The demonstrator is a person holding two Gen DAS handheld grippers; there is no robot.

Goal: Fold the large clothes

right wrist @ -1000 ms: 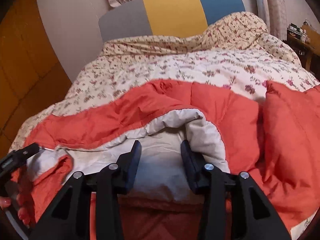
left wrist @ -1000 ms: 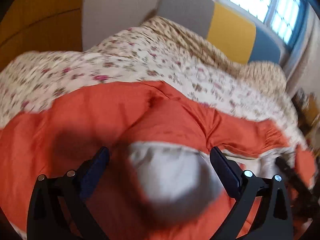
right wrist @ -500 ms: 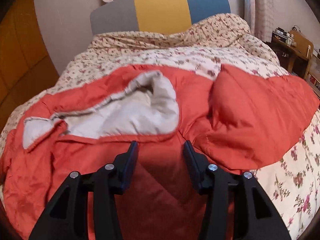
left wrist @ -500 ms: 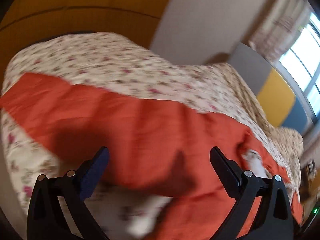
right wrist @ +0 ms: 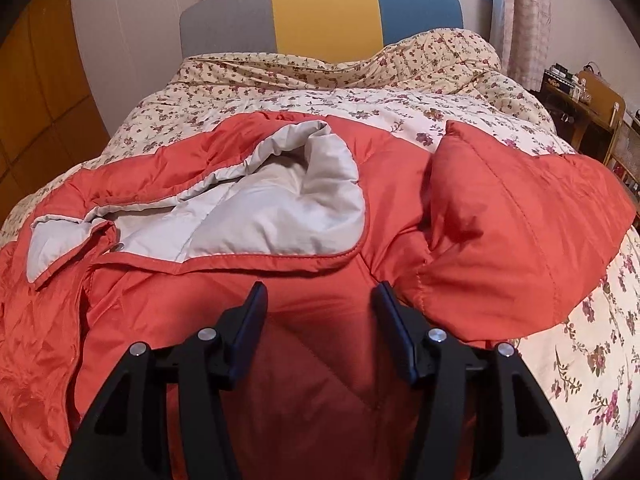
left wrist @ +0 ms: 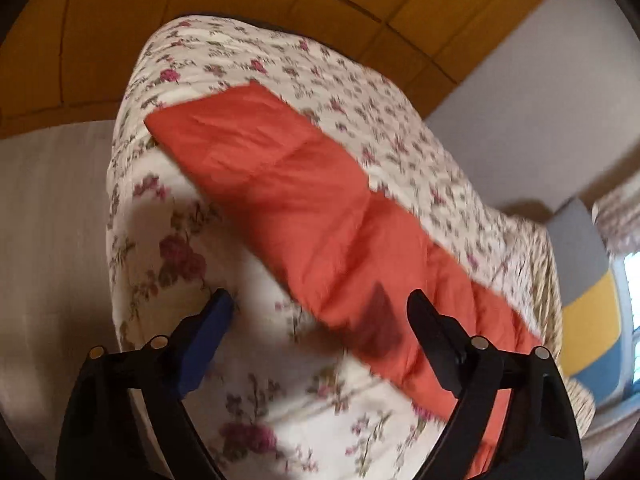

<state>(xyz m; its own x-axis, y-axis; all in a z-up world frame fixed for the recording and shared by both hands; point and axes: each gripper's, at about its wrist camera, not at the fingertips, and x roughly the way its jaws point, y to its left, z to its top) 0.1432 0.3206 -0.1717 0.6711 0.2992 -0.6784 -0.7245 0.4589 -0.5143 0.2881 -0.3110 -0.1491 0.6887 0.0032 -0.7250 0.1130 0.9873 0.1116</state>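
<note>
A: Right, quick status. Orange padded jacket (right wrist: 304, 288) spread across the floral quilt (right wrist: 592, 360), grey lining (right wrist: 280, 216) flipped open near the collar, one sleeve (right wrist: 520, 236) bulging off to the right side. Not folded yet, prob. just laid out and smoothed.

B: Claws?

A: Right gripper (right wrist: 320, 300) over the jacket body, jaws opening, nothing pinched betw. them, orange cloth only underneath. Looks like a let-go after dragging the front flat. Left gripper (left wrist: 320, 312) wide apart but closing in, empty too; pads clear of fabric, quilt and an orange edge below.

B: Why left out there?

A: Guess: heading for the long orange strip (left wrist: 304, 208) lying toward the bed's corner, likely the other sleeve. Would make sense to grab it and bring it in over the body. Left view blurred, so can't say how close to the cloth.

B: Surface ok?

A: Soft bed, quilt lumpy, bunched up by the headboard (right wrist: 324, 16) (grey/yellow/blue panels). Puffy jacket on puffy quilt, so folds prob. won't hold crisp; slick shell may slide. Also risk of pinching quilt along w/ sleeve.

B: Room?

A: Yellow-brown wood panels (left wrist: 200, 12) on one side, pale wall, window w/ curtain (right wrist: 520, 20) behind headboard, cluttered wooden desk (right wrist: 584, 96) at far right.
</note>
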